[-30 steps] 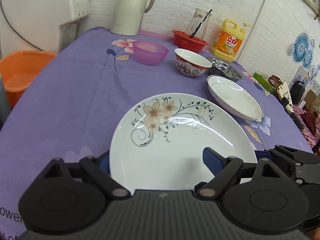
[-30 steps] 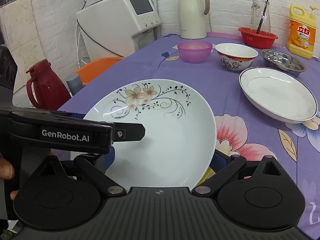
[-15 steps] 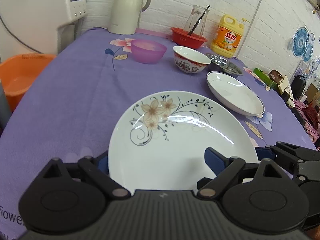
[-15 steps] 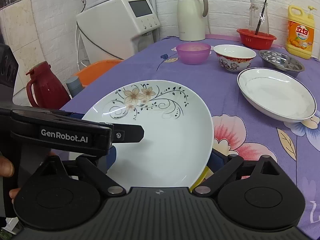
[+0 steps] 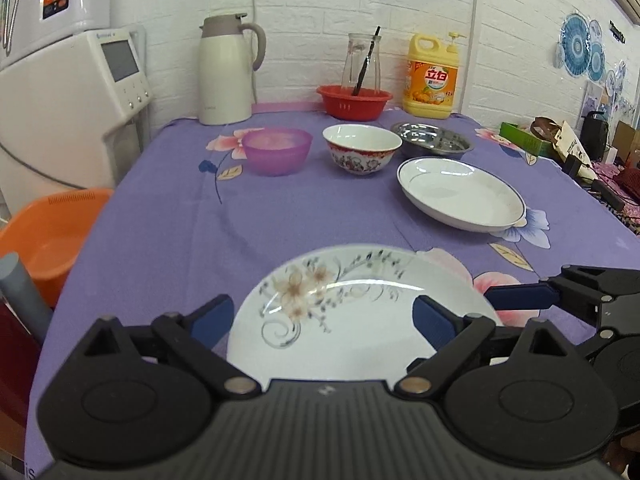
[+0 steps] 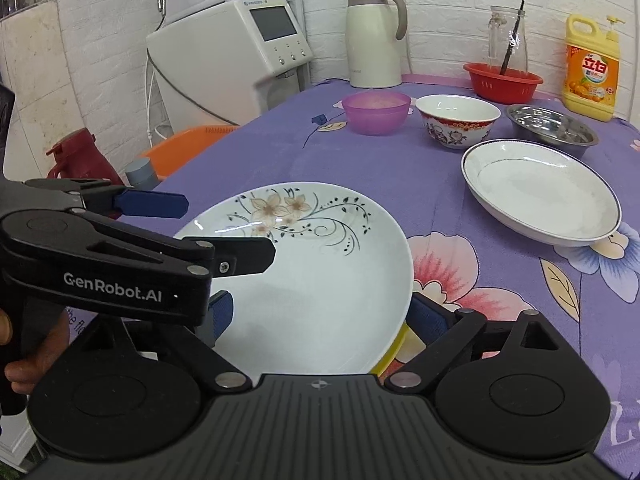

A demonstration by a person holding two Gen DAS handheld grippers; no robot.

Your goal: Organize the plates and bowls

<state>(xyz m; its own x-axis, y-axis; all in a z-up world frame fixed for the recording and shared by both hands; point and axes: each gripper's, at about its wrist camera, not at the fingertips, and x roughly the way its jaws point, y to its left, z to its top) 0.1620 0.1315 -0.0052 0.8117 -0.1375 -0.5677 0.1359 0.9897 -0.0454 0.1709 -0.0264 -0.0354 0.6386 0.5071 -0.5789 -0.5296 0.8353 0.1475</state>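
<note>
A white plate with a flower print point(image 6: 320, 280) lies over the near edge of the purple-clothed table point(image 6: 248, 160). My right gripper point(image 6: 324, 314) is shut on the plate's near part, one blue pad at each side of the rim. In the left wrist view the same flower plate point(image 5: 352, 320) sits between the fingers of my left gripper point(image 5: 322, 318), whose jaws are opening. Its left pad point(image 5: 212, 316) stands clear of the rim. A white plate with a blue rim point(image 5: 460, 194), a red-patterned bowl point(image 5: 362, 150), a purple bowl point(image 5: 277, 150) and a steel bowl point(image 5: 432, 140) stand farther back.
Along the back wall are a cream thermos point(image 5: 226, 72), a red basket point(image 5: 354, 102) with a glass jar, and a yellow detergent bottle point(image 5: 432, 76). Left of the table stand a white dispenser point(image 5: 60, 100), an orange basin point(image 5: 44, 236) and a red flask point(image 6: 80, 160). A yellow edge point(image 6: 390, 354) shows under the flower plate.
The left gripper has lifted and rolled level, so the flower plate sits lower in its view. Its left pad has come away from the rim. The right gripper and plate kept still.
</note>
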